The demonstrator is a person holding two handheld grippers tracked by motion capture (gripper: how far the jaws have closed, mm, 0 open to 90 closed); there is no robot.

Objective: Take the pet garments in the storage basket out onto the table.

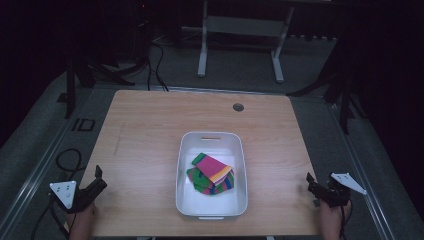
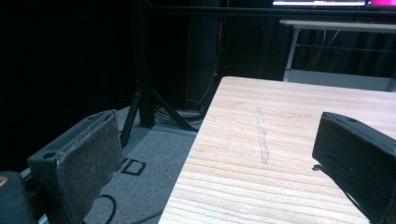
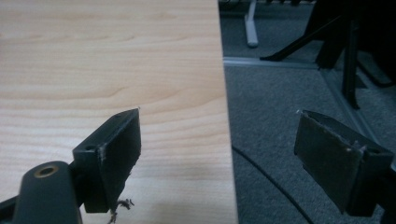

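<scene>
A white bin (image 1: 182, 165) stands on the wooden table (image 1: 145, 135), near its front middle. Inside lie folded striped cloths (image 1: 212, 173) in pink, green, yellow and blue. My left gripper (image 1: 98, 176) rests at the table's front left corner, held by a hand, with its jaws wide apart and nothing between them. In its own view the left gripper (image 2: 215, 154) straddles the table's left edge. My right gripper (image 1: 311, 184) sits at the front right edge, open and empty. Seen from its own camera, the right gripper (image 3: 219, 154) spans the table's right edge.
A round cable hole (image 1: 238, 107) sits near the table's far edge. A pale smear (image 2: 262, 135) marks the wood on the left side. Grey carpet (image 3: 280, 116) surrounds the table, with cables (image 1: 67, 157), dark stand legs (image 1: 320, 85) and a white desk frame (image 1: 240, 30) behind.
</scene>
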